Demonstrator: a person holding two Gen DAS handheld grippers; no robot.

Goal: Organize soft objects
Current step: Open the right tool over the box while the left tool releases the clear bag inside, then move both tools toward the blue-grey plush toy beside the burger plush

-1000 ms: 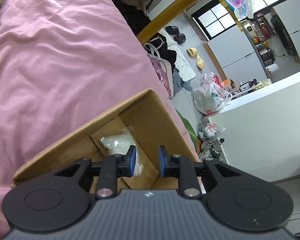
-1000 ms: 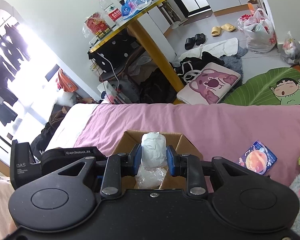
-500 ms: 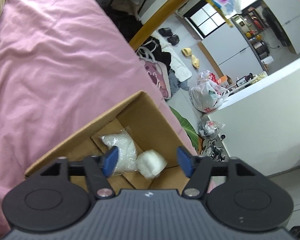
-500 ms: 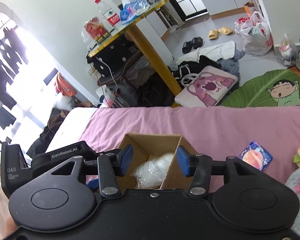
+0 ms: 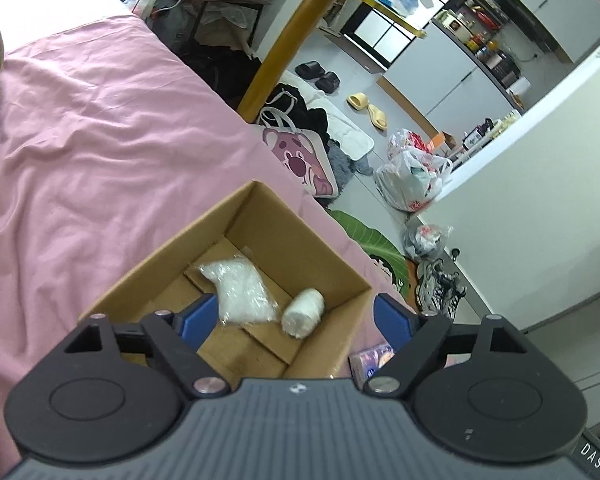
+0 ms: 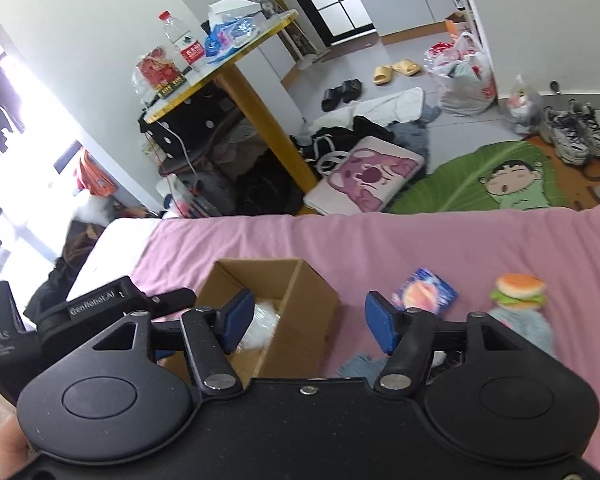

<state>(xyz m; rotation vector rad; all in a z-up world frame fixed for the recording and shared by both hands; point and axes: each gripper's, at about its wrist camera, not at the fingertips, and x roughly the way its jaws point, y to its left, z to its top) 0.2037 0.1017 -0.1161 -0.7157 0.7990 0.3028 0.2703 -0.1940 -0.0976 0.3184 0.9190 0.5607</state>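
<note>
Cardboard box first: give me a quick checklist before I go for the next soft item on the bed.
1. Right tool empty, blue pads wide apart: ok.
2. Left tool empty, open above the cardboard box: ok.
3. White roll lying fully inside the box: ok.
4. Clear plastic packet inside the box, beside the roll: ok.
5. Room left in the box for more: ok, bare floor visible.
6. Next targets reachable: burger plush and blue packet lie on the pink sheet; grip on the flat packet: cannot tell.
</note>
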